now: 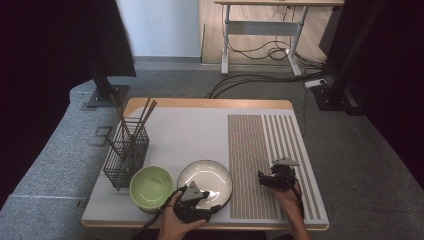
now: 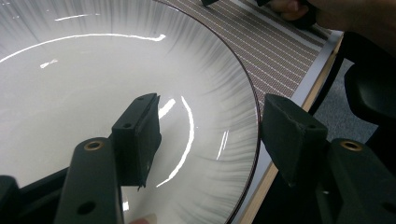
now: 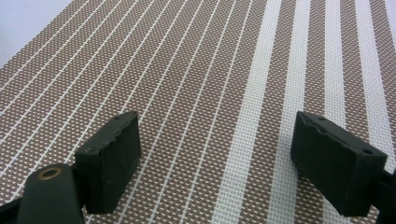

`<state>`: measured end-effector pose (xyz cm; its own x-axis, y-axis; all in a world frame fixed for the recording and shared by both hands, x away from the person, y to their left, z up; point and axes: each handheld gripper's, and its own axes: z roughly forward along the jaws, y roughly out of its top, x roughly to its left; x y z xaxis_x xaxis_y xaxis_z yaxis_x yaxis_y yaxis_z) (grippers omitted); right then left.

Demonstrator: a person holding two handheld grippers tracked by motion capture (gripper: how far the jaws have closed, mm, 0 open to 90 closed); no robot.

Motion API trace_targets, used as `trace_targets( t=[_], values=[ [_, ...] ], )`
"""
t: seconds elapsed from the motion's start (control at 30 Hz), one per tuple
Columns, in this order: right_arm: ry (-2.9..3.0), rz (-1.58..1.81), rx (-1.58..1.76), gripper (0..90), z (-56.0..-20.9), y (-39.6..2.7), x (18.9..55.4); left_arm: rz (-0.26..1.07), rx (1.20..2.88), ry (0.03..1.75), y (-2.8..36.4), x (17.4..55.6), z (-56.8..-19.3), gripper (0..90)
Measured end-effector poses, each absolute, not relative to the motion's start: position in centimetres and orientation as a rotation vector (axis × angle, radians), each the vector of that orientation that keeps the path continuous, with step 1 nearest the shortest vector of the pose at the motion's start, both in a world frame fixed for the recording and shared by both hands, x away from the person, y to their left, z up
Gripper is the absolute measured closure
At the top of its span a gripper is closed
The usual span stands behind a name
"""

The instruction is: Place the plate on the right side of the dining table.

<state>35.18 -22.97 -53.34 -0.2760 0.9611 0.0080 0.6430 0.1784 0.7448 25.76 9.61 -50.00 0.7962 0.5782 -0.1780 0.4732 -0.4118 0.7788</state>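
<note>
White plate sits at the desk's front edge, just right of the green bowl, its near rim between the wide-open jaws of the left hand-held gripper, 1 jaw over the well, 1 outside. The right hand-held gripper, farther away, hovers wide open above the striped placemat.

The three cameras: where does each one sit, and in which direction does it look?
High view: above the person's side, looking forward and down on the table; both hands show, with the left tool and right tool.
Left gripper view: rides the left tool, looking along its open jaws set either side of the white plate's rim.
Right gripper view: rides the right tool, facing the striped placemat.
Shared: the plate and placemat appear in the high view too.
</note>
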Motion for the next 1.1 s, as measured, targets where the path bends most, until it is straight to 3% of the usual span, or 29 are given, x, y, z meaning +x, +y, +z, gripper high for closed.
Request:
trace_targets(
  t=[0.73, 1.1],
  values=[
    [1.991, 0.896, 1.505, 16.6, -53.34, -22.96, 35.16, 0.156, 2.075, 0.811, 9.67, 25.99, -50.03, 38.6],
    [1.992, 0.991, 1.465, 22.4, -52.65, -22.94, 34.63, 0.155, 2.072, 0.817, 9.72, 26.15, -50.05, 38.7]
  ],
)
